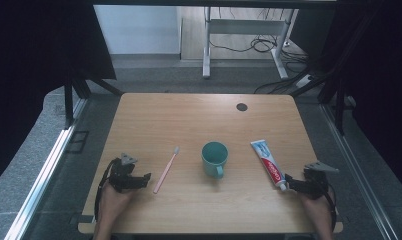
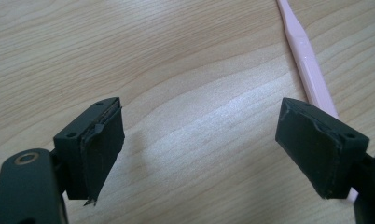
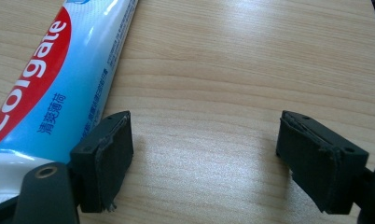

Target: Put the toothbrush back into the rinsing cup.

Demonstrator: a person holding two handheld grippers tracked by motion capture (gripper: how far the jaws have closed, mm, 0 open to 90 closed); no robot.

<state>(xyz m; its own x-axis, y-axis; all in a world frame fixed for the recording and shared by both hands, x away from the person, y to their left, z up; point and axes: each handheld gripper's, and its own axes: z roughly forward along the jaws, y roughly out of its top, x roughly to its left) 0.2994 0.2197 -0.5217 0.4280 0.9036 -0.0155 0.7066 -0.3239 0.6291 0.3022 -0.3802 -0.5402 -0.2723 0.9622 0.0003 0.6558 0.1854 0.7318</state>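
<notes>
Resting both hands on the pale wooden table (image 1: 199,115), we hold the left gripper (image 1: 139,180) and right gripper (image 1: 292,184) released, flanking the pink toothbrush (image 1: 166,170), teal handled cup (image 1: 214,159) and white-and-blue toothpaste tube (image 1: 269,164).

Soft overhead light glares off the table (image 3: 232,42) — dark surroundings, slight blur.

Hand-held gripper (image 3: 202,158), jaws wide apart over bare wooden table (image 3: 232,70), Colgate toothpaste tube (image 3: 59,79) beside left jaw.
</notes>
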